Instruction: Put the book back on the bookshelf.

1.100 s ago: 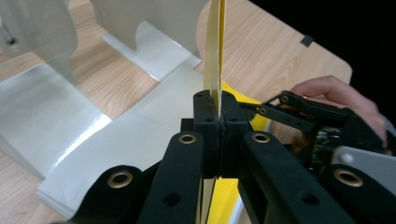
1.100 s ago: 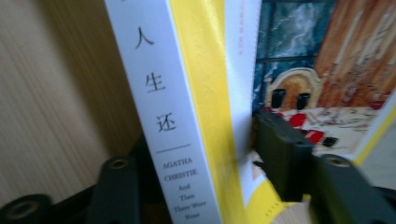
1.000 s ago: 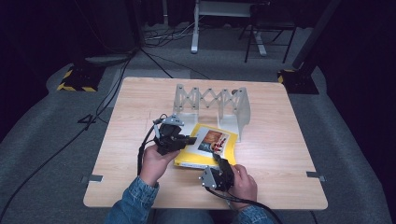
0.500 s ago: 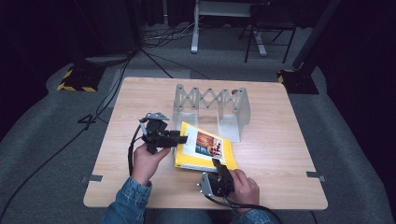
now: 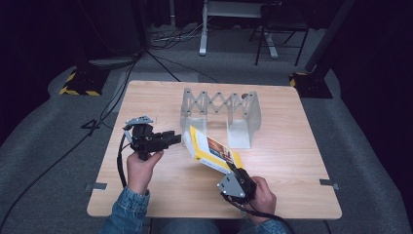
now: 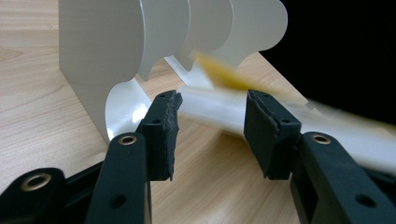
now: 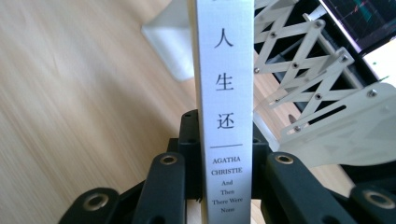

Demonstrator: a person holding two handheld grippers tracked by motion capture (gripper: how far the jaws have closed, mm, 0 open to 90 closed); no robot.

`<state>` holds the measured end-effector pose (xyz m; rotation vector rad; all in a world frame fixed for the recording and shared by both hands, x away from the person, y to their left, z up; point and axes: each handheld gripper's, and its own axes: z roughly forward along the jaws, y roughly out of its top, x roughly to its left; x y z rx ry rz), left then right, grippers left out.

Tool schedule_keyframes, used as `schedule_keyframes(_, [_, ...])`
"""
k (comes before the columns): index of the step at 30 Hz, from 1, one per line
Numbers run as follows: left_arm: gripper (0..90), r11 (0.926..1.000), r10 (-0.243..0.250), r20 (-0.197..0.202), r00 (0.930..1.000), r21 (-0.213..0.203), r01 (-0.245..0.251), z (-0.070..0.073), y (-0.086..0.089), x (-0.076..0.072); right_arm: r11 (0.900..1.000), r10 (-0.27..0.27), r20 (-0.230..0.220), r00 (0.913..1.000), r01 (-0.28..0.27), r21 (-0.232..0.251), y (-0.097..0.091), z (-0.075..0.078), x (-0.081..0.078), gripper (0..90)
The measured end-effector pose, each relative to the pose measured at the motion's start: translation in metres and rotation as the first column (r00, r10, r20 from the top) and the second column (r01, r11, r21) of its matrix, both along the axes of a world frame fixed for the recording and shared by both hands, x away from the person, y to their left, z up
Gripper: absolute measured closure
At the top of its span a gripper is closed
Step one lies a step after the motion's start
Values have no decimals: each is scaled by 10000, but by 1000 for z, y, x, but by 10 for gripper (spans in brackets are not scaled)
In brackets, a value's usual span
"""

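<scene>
It looks like a recording studio or lab: a wooden table on grey carpet, dark surroundings, floor cables, and hazard-striped stand bases.

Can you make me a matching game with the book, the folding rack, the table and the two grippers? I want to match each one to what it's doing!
Things:
1. book
2. folding rack
3. left gripper
4. right gripper

States:
A. open, with nothing between its jaws
B. stands on the wooden table, white, with a criss-cross back
C. shut on the book's spine
D. yellow cover, lifted up at a tilt

Right pairs: 1-D, 2-B, 3-A, 4-C
</scene>
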<state>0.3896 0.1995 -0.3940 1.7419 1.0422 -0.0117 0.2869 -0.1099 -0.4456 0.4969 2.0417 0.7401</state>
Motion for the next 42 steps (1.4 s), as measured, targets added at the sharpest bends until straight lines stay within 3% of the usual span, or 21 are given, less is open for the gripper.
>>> schedule_keyframes(6, [548, 10000, 70, -161, 9998, 22, -70, -4, 4, 0, 9902, -113, -228, 9997, 144, 1391, -15, 22, -1, 761])
schedule_keyframes(12, [547, 9998, 176, -297, 9994, 56, -175, -8, 9, 1, 9817, -281, -179, 9994, 309, 1878, -22, 35, -2, 760])
schedule_keyframes(21, [539, 9994, 258, -215, 9994, 244, -252, -12, 14, -5, 9738, -480, 96, 9988, 446, 2230, -32, 59, -2, 760])
schedule_keyframes(32, [532, 9952, 687, 57, 9976, 697, -689, -13, 25, -15, 9647, -754, 266, 9968, 662, 2548, -43, 72, 4, 760])
schedule_keyframes(36, [530, 9895, 739, 285, 9969, 1224, -769, -14, 27, -21, 9560, -951, 256, 9951, 841, 2810, -50, 76, 9, 759])
schedule_keyframes(42, [526, 9841, 749, 411, 9963, 1580, -805, -19, 31, -28, 9428, -1160, 164, 9931, 1049, 3163, -56, 81, 19, 760])
